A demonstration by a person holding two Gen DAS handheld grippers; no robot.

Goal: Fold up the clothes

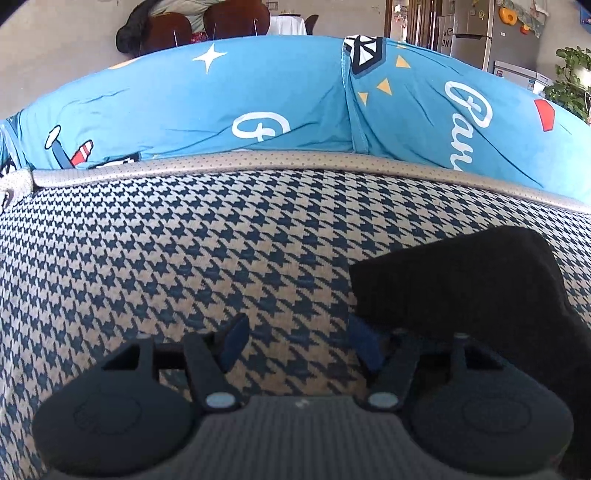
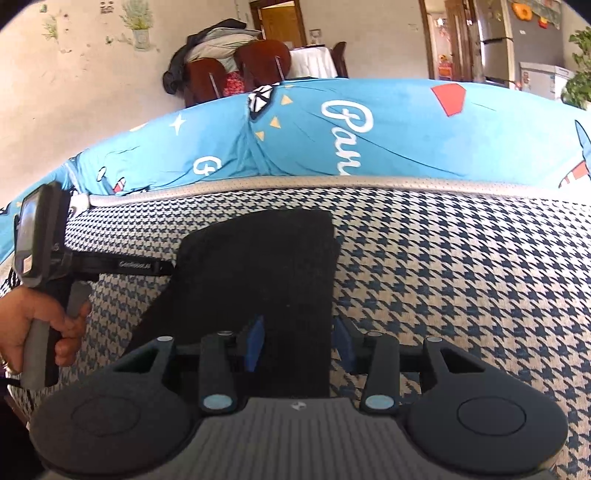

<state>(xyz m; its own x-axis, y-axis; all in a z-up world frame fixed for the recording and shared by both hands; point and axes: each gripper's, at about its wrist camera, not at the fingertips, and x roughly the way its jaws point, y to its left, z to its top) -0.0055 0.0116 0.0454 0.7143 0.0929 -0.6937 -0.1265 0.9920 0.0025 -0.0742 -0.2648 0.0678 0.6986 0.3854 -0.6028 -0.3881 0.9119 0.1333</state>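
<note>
A black folded garment (image 2: pixel 258 280) lies flat on a houndstooth mat (image 2: pixel 443 280), its right edge straight. In the left wrist view the same black garment (image 1: pixel 461 284) sits at the right, and its near corner covers part of my right finger. My left gripper (image 1: pixel 299 339) is open just above the houndstooth mat (image 1: pixel 184 258), with only mat between its blue pads. My right gripper (image 2: pixel 299 339) is open low over the garment's near right edge, with black cloth and a strip of mat between its pads. The left gripper's body (image 2: pixel 44 236) and a hand (image 2: pixel 44 325) show at the left of the right wrist view.
A grey piped edge (image 1: pixel 258 162) borders the mat's far side. Beyond it rises blue printed bedding (image 1: pixel 221 103). Further back stand wooden chairs (image 2: pixel 258 62) with clothes heaped on them, a white-clothed table (image 2: pixel 314 61), a fridge (image 1: pixel 472 33) and a plant (image 1: pixel 572 81).
</note>
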